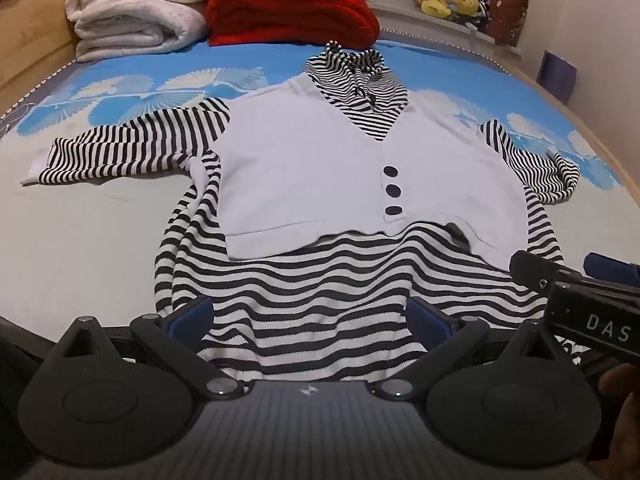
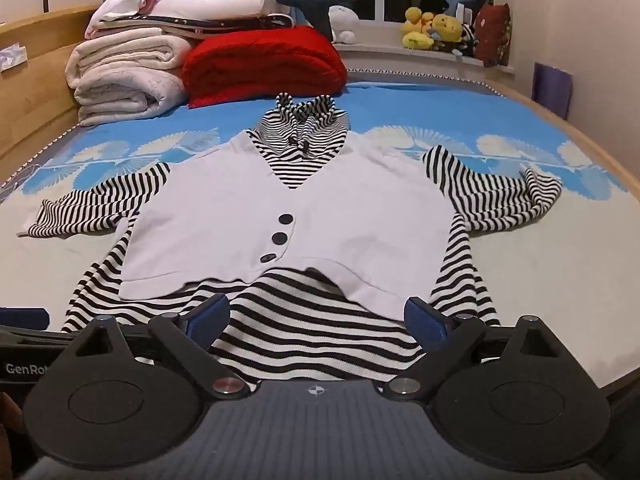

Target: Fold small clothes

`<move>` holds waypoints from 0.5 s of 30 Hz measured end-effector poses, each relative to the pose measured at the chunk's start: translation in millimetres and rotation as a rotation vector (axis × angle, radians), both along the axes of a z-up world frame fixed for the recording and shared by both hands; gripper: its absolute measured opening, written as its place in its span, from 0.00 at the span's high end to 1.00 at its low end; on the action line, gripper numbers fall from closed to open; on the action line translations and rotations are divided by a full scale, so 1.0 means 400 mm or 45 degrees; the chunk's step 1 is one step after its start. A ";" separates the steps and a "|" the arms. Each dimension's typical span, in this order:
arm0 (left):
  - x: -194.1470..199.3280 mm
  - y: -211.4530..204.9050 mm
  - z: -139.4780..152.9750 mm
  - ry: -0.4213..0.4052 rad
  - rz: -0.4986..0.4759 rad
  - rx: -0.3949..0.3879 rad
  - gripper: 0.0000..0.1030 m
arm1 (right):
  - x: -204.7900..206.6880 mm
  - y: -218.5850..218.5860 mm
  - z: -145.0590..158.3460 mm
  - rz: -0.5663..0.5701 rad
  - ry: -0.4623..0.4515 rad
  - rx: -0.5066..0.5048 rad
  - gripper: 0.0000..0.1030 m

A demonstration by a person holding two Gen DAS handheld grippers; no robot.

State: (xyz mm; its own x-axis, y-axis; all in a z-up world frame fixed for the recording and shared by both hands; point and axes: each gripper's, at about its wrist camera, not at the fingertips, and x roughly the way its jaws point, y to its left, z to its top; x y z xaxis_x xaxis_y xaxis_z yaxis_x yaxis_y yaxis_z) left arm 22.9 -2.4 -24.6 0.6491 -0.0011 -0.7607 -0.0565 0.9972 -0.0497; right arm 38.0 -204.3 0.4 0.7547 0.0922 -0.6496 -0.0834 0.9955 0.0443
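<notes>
A small black-and-white striped hooded top with a pale vest front and three dark buttons (image 1: 340,176) (image 2: 288,216) lies spread flat on the bed, hood at the far end, sleeves out to both sides. My left gripper (image 1: 308,318) hovers over the striped hem, jaws wide open, nothing between the blue pads. My right gripper (image 2: 318,318) hangs over the hem too, open and empty. In the left wrist view the right gripper (image 1: 572,276) shows at the right edge, beside the vest's lower right corner.
Folded white blankets (image 2: 124,76) and a red blanket (image 2: 264,64) are stacked at the head of the bed. Plush toys (image 2: 436,30) line the window sill. A wooden frame (image 2: 36,92) borders the bed on the left. Blue patterned sheet (image 2: 400,104) shows around the garment.
</notes>
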 end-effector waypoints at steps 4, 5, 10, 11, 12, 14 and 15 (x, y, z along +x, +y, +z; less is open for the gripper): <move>0.001 -0.001 -0.005 0.002 0.001 0.001 0.01 | -0.040 0.069 0.000 0.010 0.000 -0.025 0.13; 0.002 -0.001 -0.006 0.002 0.001 0.000 0.01 | -0.041 0.071 -0.001 0.008 0.001 -0.028 0.13; 0.004 0.000 -0.009 0.004 0.001 -0.003 0.01 | -0.041 0.071 -0.001 0.009 0.002 -0.030 0.13; -0.004 0.000 -0.005 0.002 0.002 -0.002 0.01 | -0.042 0.072 -0.001 0.010 0.001 -0.032 0.13; -0.004 0.000 -0.005 0.003 0.003 -0.002 0.01 | -0.043 0.072 -0.001 0.010 0.001 -0.032 0.13; -0.005 0.000 -0.006 0.005 0.004 -0.002 0.01 | -0.042 0.071 -0.001 0.009 0.002 -0.030 0.13; -0.006 -0.001 -0.006 0.006 0.004 -0.003 0.01 | -0.042 0.071 -0.002 0.009 0.004 -0.029 0.13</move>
State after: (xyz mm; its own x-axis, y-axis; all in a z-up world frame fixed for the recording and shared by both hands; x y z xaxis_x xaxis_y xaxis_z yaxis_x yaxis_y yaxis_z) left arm 20.7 -2.6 -27.1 0.6458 -0.0007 -0.7635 -0.0597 0.9969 -0.0515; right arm 21.1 -176.0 -0.2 0.7521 0.0826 -0.6539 -0.0905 0.9957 0.0217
